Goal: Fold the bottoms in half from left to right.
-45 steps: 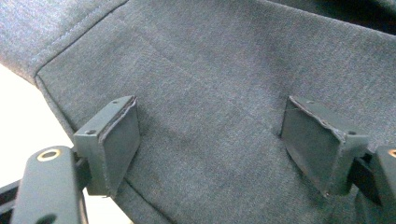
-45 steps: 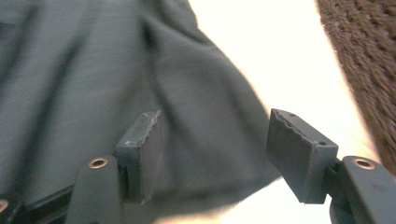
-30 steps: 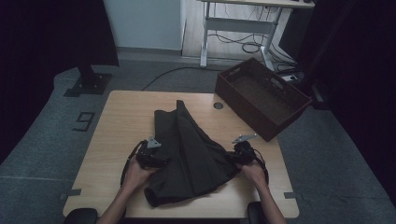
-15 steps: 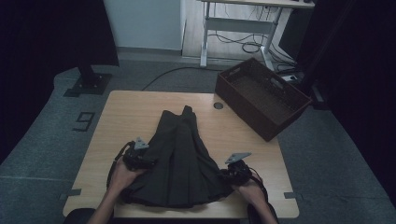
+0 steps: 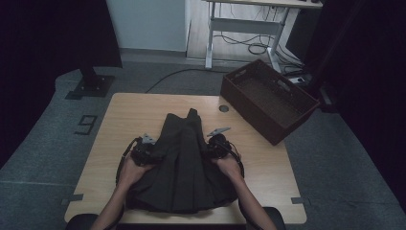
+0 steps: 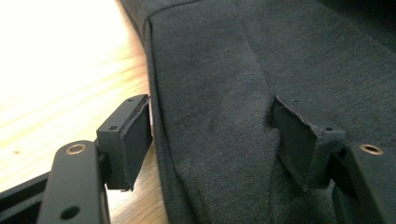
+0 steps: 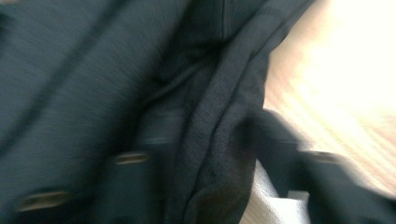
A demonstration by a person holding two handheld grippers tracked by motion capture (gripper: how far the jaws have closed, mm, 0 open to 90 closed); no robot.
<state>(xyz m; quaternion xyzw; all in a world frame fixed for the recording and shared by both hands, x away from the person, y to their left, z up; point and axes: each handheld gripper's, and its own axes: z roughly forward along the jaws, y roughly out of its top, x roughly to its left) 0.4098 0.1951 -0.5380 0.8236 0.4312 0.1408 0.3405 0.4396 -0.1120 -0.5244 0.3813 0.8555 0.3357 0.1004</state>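
Note:
A dark pleated garment point(image 5: 184, 163) lies flat on the wooden table point(image 5: 129, 115), narrow end away from me and hem fanned out toward the near edge. My left gripper point(image 5: 148, 149) sits at its left side. In the left gripper view its jaws point(image 6: 215, 121) straddle the cloth's edge point(image 6: 224, 93), one pad point(image 6: 126, 140) over bare wood and the other on the fabric; they have just been closing and stand apart. My right gripper point(image 5: 215, 143) is at the garment's right side. Its blurred view shows jaws point(image 7: 205, 135) apart around a raised fold point(image 7: 219, 116), also just closing.
A dark woven basket point(image 5: 268, 98) hangs over the table's far right corner. A round cable hole point(image 5: 223, 109) is in the tabletop near it. On the floor behind stand a black base point(image 5: 91, 86) and a desk frame point(image 5: 239, 24) with cables.
Both hands went toward the near edge, spreading the hem, then moved away from me along the garment's sides. The garment, skewed a second ago, now lies straight and fanned out.

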